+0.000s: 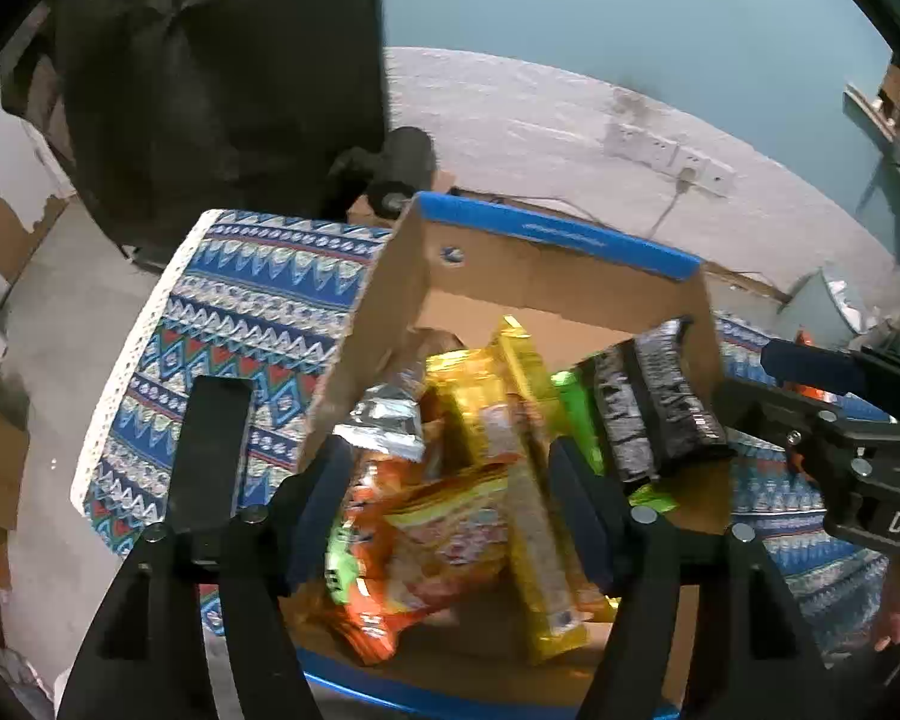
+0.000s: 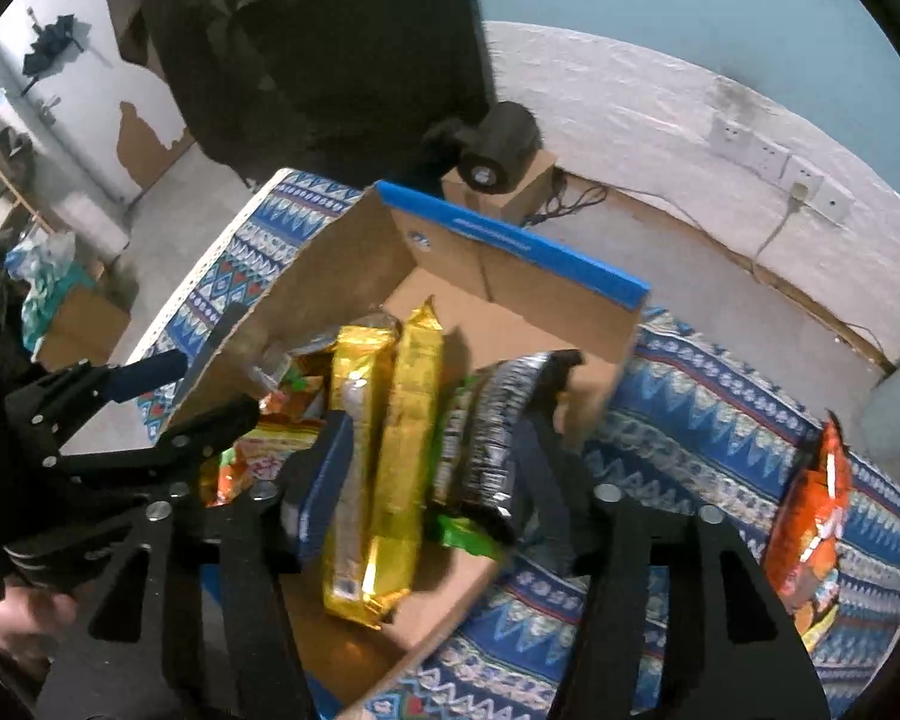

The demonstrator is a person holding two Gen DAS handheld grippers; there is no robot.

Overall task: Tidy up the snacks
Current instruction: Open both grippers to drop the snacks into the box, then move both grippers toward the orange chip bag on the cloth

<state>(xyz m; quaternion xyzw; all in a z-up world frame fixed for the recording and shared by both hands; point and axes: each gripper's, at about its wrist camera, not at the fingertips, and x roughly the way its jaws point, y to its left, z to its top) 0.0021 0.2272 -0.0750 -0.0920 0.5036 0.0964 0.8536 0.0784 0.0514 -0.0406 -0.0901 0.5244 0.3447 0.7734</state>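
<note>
Two claws hover over the cardboard box, which sits on the patterned cloth covering the bench. Your right claw has its jaws spread, straddling the yellow packets and the black packets standing on edge inside the box; nothing is gripped. Your left claw is likewise released, jaws apart above the orange packets lying jumbled at the box's near left side. One orange bag lies outside the box, to its right on the cloth. The step in hand looks like tidying the jumbled orange packets, so pick one packet only, close on its flat faces rather than its crinkled end seal, and stand it beside the yellow ones. Keep your right claw clear of the black packets, which lean and may tip.
</note>
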